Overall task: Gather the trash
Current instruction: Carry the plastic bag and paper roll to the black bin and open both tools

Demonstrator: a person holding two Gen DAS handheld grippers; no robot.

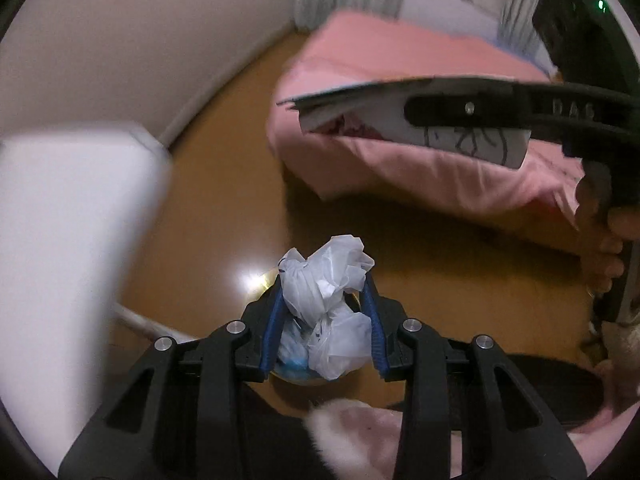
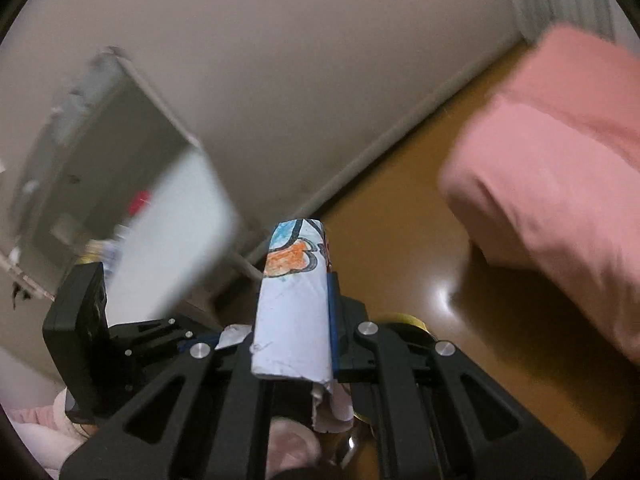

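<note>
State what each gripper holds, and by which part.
Left gripper: a crumpled white plastic bag, pinched across its bunched middle. Right gripper: a folded coloured drawing, clamped flat along its length.

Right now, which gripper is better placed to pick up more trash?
Neither: left gripper is shut on the plastic bag, right gripper on the folded paper. No bin visible.

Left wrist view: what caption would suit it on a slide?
Left gripper clamps a crumpled plastic bag above the wooden floor.
</note>
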